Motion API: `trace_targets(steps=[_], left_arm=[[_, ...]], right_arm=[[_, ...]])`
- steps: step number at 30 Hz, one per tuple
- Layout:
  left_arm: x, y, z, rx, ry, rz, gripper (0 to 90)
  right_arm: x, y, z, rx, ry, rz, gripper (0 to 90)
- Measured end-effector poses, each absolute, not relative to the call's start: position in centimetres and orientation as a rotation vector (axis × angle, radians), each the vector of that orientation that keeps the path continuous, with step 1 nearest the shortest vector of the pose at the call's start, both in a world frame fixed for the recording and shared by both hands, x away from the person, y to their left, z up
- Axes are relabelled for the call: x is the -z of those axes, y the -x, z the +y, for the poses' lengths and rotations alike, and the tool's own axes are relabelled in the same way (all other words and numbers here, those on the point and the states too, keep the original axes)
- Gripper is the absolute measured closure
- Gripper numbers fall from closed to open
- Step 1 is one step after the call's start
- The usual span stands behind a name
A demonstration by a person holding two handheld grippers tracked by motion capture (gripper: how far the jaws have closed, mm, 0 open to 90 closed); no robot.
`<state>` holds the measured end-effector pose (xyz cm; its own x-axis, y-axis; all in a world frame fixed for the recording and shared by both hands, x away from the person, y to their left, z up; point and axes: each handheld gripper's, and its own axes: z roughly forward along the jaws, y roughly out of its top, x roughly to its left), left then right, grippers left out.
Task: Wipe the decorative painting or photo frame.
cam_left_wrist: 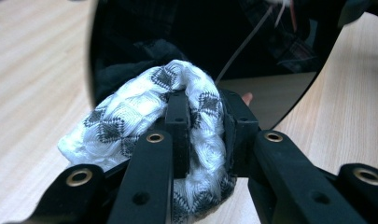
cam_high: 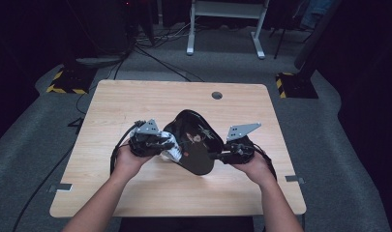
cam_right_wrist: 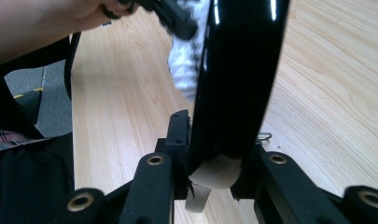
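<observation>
A glossy black shield-shaped plate point(cam_high: 196, 142) is held tilted above the wooden table point(cam_high: 135, 101). My right gripper point(cam_high: 218, 155) is shut on its right edge; in the right gripper view the jaws clamp the plate's rim point(cam_right_wrist: 242, 70) around a beige tab point(cam_right_wrist: 214, 173). My left gripper point(cam_high: 167, 145) is shut on a white cloth with a dark diamond pattern point(cam_high: 172, 152). The left gripper view has that cloth point(cam_left_wrist: 130, 116) bunched between the jaws and pressed against the plate's dark reflective face point(cam_left_wrist: 200, 32). The cloth point(cam_right_wrist: 184, 60) shows behind the plate in the right gripper view.
A round cable hole point(cam_high: 217, 95) sits near the table's far edge. Beyond it on the grey floor are cables, white desk legs point(cam_high: 189, 29) and stands with yellow-black bases point(cam_high: 67, 82). Bare tabletop lies around both hands.
</observation>
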<state>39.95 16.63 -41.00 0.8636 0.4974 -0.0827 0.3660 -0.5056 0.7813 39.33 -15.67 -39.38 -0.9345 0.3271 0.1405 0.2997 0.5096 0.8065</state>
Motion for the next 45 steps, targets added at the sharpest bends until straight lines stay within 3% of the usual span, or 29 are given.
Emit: trace_targets(steps=[10,19,30,41,45], left_arm=[[38.1,-39.7,14.8,-0.225,-2.141,0.533,75.7],[40.5,-39.3,13.5,-0.159,-2.159,0.52,75.8],[37.8,-39.3,12.7,-0.189,-2.134,0.475,75.8],[41.2,-38.8,11.5,-0.133,-2.204,0.454,75.9],[40.2,-38.7,11.3,-0.154,-2.208,0.435,75.8]], right_arm=[[39.4,-39.5,-15.7,-1.433,-0.576,2.697,74.7],[39.3,-39.5,-15.8,-1.434,-0.584,2.692,74.7],[39.3,-39.6,-15.9,-1.436,-0.59,2.692,74.9],[39.4,-39.6,-16.0,-1.439,-0.598,2.69,74.9],[39.4,-39.7,-16.0,-1.439,-0.598,2.688,75.1]])
